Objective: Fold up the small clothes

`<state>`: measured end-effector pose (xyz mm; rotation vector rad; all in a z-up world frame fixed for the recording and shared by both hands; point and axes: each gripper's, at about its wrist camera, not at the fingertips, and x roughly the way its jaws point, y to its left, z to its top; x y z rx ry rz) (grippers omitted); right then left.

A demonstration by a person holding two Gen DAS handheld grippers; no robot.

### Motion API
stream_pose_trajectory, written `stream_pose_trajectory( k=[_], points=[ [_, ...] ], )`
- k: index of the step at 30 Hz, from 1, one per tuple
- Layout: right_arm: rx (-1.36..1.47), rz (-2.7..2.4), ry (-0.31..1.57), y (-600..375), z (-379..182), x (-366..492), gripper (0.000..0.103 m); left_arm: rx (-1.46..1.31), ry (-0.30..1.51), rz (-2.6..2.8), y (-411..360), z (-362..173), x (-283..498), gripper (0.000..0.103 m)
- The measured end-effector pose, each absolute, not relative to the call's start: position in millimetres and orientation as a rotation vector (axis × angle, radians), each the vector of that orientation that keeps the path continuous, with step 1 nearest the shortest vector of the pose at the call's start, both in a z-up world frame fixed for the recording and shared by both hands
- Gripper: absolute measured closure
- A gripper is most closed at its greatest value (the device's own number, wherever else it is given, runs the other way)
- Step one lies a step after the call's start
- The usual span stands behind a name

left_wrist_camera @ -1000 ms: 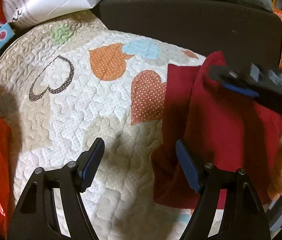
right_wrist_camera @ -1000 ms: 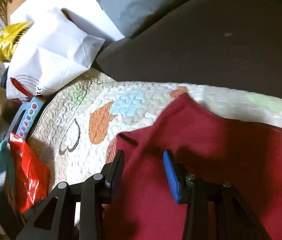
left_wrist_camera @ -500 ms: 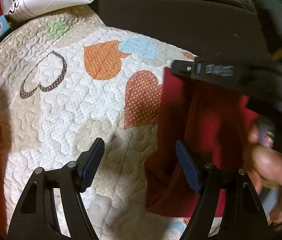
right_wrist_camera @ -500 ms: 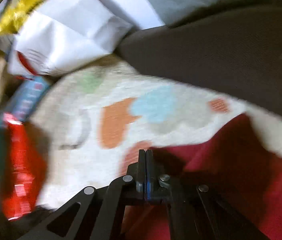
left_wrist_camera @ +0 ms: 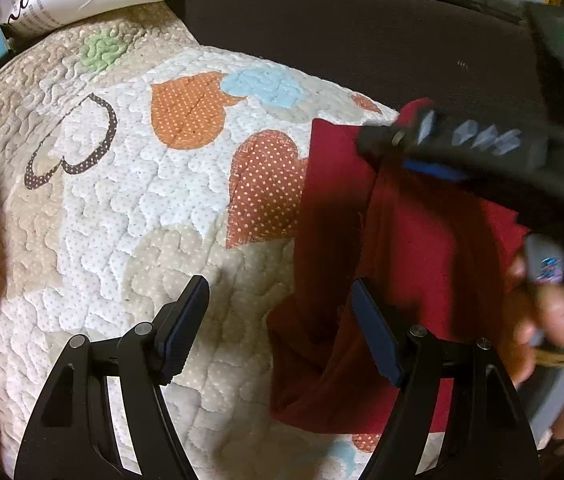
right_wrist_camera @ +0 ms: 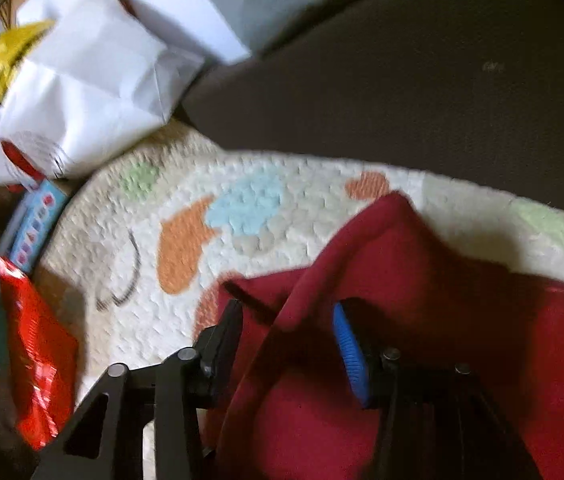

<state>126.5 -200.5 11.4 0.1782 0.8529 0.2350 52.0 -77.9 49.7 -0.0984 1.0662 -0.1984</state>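
Red cloth (left_wrist_camera: 410,264) lies rumpled on the quilt (left_wrist_camera: 130,208), at the right of the left wrist view and the lower right of the right wrist view. One fold of it rises in a ridge toward the upper middle of the right wrist view.

Left claw (left_wrist_camera: 278,332) hangs over the cloth's left edge with jaws wide apart; the right finger is above red fabric, the left one above bare quilt, and nothing is pinched.

Right claw (right_wrist_camera: 286,352) has just been opening, and its jaws now stand apart with the raised fold passing between them; the pads do not press on it. In the left wrist view this claw shows blurred at upper right, with a hand (left_wrist_camera: 558,328) behind it at the right edge.

A white bag (right_wrist_camera: 82,112) sits at upper left, a red packet (right_wrist_camera: 38,364) at lower left.
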Motion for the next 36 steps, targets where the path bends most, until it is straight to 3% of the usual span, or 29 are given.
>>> stream_pose_trajectory(
  k=[2,6,13,14,17,25,33,36],
  points=[
    [0.140,0.220,0.866,-199,5,124,0.094,-0.112,1.069,-0.198,-75,51,53,0.029],
    [0.131,0.300,0.797,-198,26,98,0.094,-0.145,1.095,-0.235,-67,60,48,0.029],
    [0.104,0.348,0.855,-185,27,100,0.093,-0.115,1.044,-0.270,-64,78,33,0.029],
    [0.123,0.341,0.867,-185,21,105,0.090,-0.122,1.049,-0.275,-66,76,34,0.029],
    [0.233,0.372,0.884,-194,7,110,0.064,-0.137,1.078,-0.281,-70,69,38,0.029],
    [0.281,0.259,0.695,-254,39,66,0.065,-0.088,1.064,-0.254,-81,58,42,0.029],
    [0.184,0.211,0.751,-225,25,118,0.079,-0.092,1.117,-0.226,-79,37,49,0.028],
    [0.124,0.190,0.870,-204,-6,147,0.081,-0.090,1.120,-0.229,-81,34,52,0.028]
  ],
)
